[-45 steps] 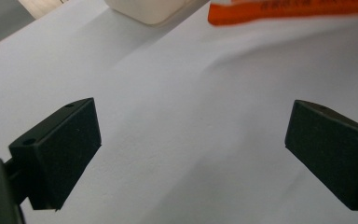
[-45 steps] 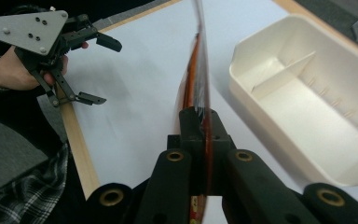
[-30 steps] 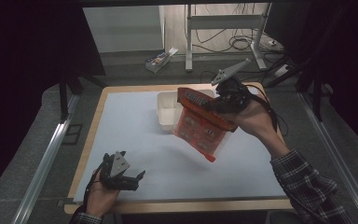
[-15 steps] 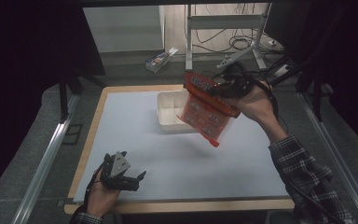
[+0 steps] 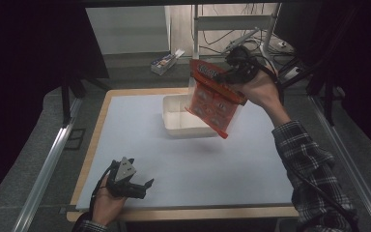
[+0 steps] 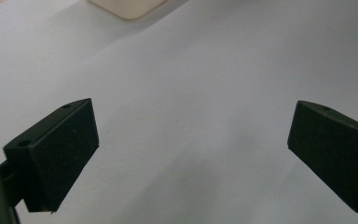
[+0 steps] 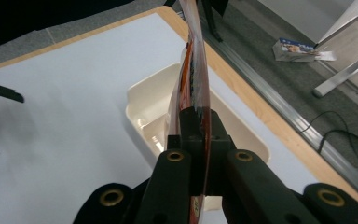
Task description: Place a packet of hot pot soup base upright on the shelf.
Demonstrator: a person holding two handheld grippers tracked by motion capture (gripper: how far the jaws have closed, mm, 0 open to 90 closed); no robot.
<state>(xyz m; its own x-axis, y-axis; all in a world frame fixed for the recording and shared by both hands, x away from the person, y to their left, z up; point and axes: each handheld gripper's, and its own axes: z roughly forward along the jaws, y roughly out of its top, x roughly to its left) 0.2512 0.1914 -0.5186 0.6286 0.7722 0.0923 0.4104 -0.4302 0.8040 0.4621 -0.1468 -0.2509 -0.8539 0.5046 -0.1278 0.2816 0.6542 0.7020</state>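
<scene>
An orange-red printed bag [image 5: 213, 99] hangs tilted in the air over the cream plastic tray [image 5: 176, 126] at the back of the white table. My right gripper [image 5: 235, 66] is shut on the bag's top edge; in the right gripper view the bag [image 7: 194, 70] stands edge-on between the jaws, above the tray [image 7: 144, 102]. My left gripper [image 5: 142, 188] rests open near the table's front left edge, nothing between its fingers [image 6: 60, 154]. A corner of the tray [image 6: 126, 8] shows far ahead of it.
The white mat [image 5: 140, 145] lies on a wooden board [image 5: 96, 145] with metal rails at both sides. A small box [image 5: 164, 62] lies on the floor behind the table, beside a metal stand and cables.
My right gripper has lifted the bag up and towards the back, so it now hangs over the tray. The left gripper has stayed put.
</scene>
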